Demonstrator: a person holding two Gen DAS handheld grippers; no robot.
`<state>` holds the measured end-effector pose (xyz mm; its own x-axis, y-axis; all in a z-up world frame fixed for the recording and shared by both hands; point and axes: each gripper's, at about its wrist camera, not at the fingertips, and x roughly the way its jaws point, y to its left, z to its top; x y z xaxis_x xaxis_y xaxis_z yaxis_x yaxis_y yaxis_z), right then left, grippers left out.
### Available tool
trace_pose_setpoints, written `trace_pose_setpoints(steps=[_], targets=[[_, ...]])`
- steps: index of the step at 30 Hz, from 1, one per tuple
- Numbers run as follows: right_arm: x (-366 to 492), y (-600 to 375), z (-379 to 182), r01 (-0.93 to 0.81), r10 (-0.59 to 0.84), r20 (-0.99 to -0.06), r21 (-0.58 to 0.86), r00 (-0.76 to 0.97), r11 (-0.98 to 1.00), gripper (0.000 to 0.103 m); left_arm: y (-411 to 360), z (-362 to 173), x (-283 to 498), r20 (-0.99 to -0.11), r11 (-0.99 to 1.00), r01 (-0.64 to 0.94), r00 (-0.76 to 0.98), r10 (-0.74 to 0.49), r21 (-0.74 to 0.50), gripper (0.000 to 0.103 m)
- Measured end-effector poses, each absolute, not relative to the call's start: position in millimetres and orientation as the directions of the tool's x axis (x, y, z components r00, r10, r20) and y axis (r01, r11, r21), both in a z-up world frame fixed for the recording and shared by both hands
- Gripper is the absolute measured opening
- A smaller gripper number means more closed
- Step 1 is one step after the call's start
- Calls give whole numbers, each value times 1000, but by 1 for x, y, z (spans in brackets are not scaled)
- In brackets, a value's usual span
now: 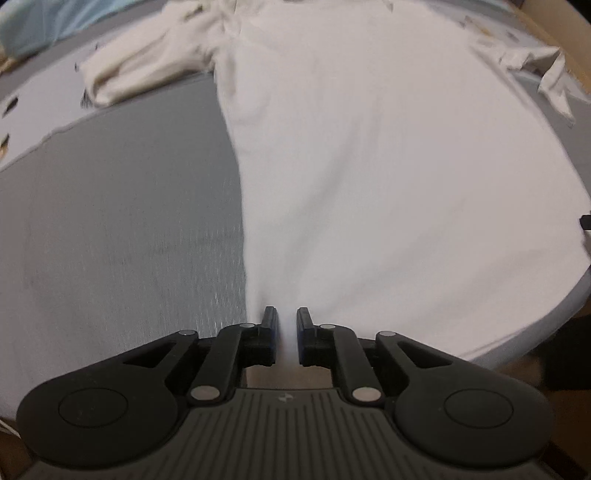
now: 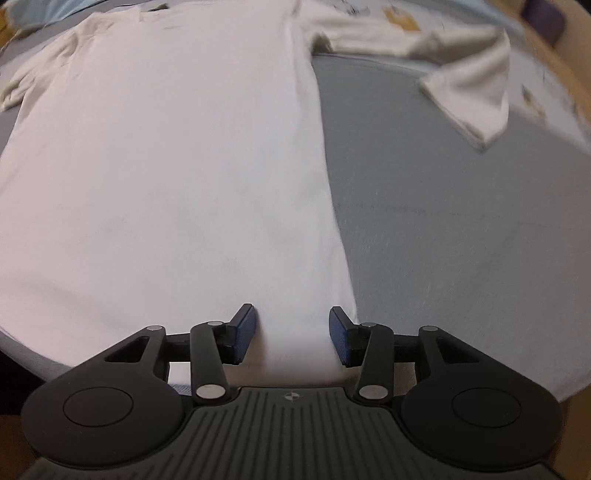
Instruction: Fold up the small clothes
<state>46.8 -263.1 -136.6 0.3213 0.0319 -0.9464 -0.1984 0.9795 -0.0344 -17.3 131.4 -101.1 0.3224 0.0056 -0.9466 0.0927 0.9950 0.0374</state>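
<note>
A white T-shirt [image 1: 369, 166] lies spread flat on a grey table [image 1: 129, 229], collar end far from me. My left gripper [image 1: 287, 317] is at the shirt's near left hem corner, jaws nearly closed with white cloth in the narrow gap between them. In the right wrist view the same shirt [image 2: 166, 166] fills the left side. My right gripper [image 2: 291, 317] is at the near right hem corner, jaws wide apart with the hem lying between them. The shirt's sleeves [image 1: 122, 74] [image 2: 472, 92] lie spread out at the far end.
The grey table surface [image 2: 461, 240] lies bare beside the shirt on both sides. A light blue cloth [image 1: 48, 22] lies at the far left. Patterned fabric [image 2: 402, 14] lies beyond the shirt. The table's near edge [image 1: 535, 325] curves close to both grippers.
</note>
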Motion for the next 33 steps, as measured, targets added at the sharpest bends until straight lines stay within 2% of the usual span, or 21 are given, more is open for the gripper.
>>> trace_pose_setpoints(steps=[16,22,25,29,33], targets=[[66,-249,-93,-183,103,-830,2,548,983,47,143,-96,1,-922,997,18,381,61,73,23],[74,-240,-66,-135,134,-728,58,673,989,47,143,-78,13,-908,997,-31,411,79,73,24],[78,-234,-42,-121,149,-644,89,750,989,47,142,-53,20,-878,994,-82,466,108,79,28],[99,-219,-4,-171,208,-562,117,800,978,50,149,-10,41,-816,986,-160,564,125,41,42],[140,-197,27,-247,275,-526,124,805,961,52,155,17,84,-773,982,-182,614,159,58,45]])
